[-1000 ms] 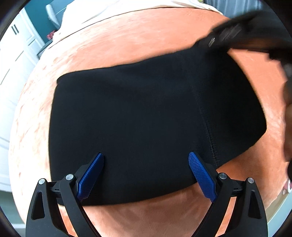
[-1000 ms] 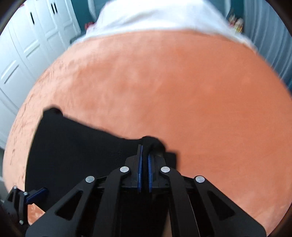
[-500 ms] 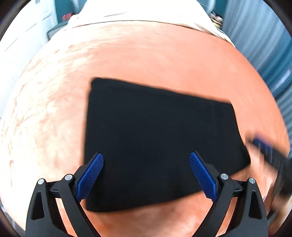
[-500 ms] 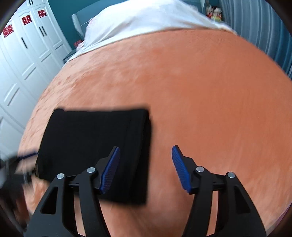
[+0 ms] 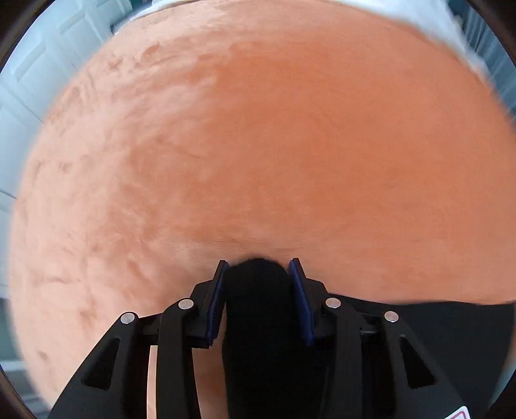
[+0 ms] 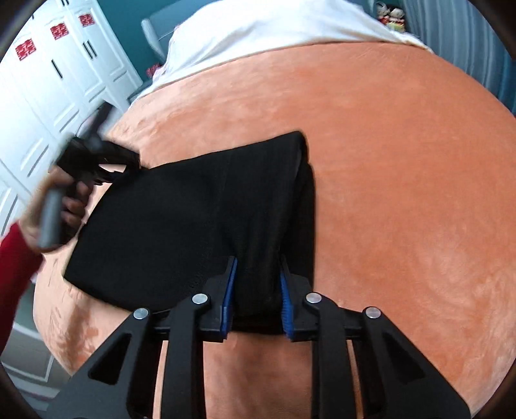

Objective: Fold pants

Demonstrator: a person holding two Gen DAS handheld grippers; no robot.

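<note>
Right gripper: jaws narrow, having just been closing; the blue pads press a bunched fold of black cloth at the near edge of the pants
Left gripper: jaws narrow, having just been closing; a rounded hump of the black cloth fills the gap between its blue pads; seen from the right wrist, it sits blurred at the far left corner of the bundle
Left hand: wrapped round a grey handle; red sleeve at the frame's left edge
Pants, look: black, matte, folded into a thick rectangle of several layers; a seam runs down the top layer; stacked edges show along the right side
Pants, place: on the near part of the blanket, toward its left side, lifted slightly where each gripper pinches
Surface: orange plush blanket, nap brushed unevenly; a white sheet beyond its far edge
Room: white panelled wardrobe doors with red paper emblems at left; teal wall behind
Long axis: in the right wrist view it runs from lower left to upper right, the thick folded end at the right
</note>
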